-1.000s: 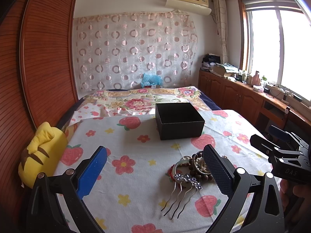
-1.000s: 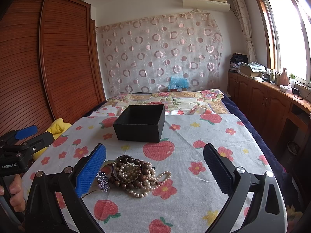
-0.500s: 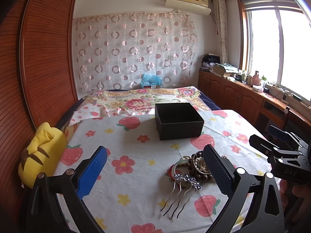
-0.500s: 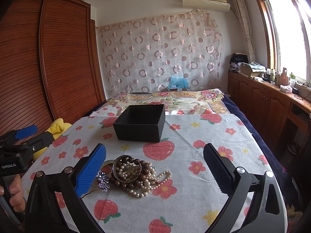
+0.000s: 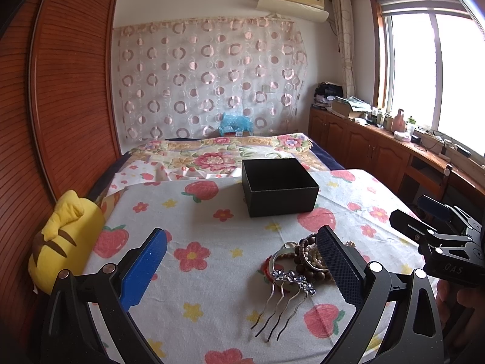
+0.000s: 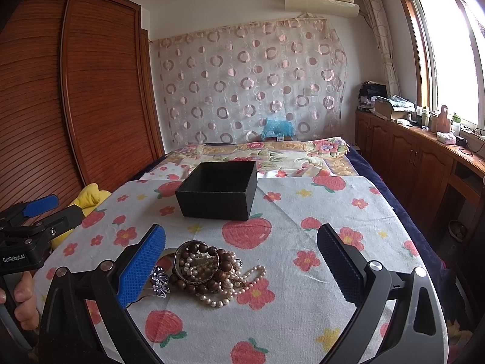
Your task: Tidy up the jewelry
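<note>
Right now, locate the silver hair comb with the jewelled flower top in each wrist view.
Left wrist view: the silver hair comb lies low and right of centre, prongs toward the camera, beside the right finger.
Right wrist view: only its jewelled top peeks out beside the blue left finger pad.
Shared landmark: the open black box behind the jewelry pile.

Left hand-held gripper (image 5: pixel 241 268): right finger hides part of the bead bracelets (image 5: pixel 309 257). Right hand-held gripper (image 6: pixel 241 268): left finger covers the hair comb (image 6: pixel 159 282). Black box (image 6: pixel 218 189) interior not visible.
</note>
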A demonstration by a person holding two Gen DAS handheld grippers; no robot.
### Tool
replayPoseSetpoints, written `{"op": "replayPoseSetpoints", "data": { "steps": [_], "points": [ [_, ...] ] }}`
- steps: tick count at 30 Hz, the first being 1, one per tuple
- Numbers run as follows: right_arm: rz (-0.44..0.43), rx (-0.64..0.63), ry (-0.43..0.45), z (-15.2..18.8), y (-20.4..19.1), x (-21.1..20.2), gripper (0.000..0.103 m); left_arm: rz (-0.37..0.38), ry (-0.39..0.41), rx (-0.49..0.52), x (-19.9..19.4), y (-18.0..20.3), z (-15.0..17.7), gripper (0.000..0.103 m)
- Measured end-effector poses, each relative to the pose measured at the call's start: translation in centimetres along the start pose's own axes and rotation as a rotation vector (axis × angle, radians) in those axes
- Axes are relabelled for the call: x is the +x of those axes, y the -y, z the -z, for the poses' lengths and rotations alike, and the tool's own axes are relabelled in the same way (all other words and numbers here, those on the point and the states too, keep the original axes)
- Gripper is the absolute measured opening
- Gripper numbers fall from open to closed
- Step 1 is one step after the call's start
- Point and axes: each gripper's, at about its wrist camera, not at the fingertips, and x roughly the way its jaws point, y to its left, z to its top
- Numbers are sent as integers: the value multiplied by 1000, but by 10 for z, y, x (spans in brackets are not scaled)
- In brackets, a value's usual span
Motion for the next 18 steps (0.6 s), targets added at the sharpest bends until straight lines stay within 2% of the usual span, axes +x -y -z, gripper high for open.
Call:
{"op": "replayPoseSetpoints", "data": {
  "steps": [18],
  "points": [
    [-7,-29,-106,33,18,23,101,67,-112,28,36,11,15,95]
  ]
}}
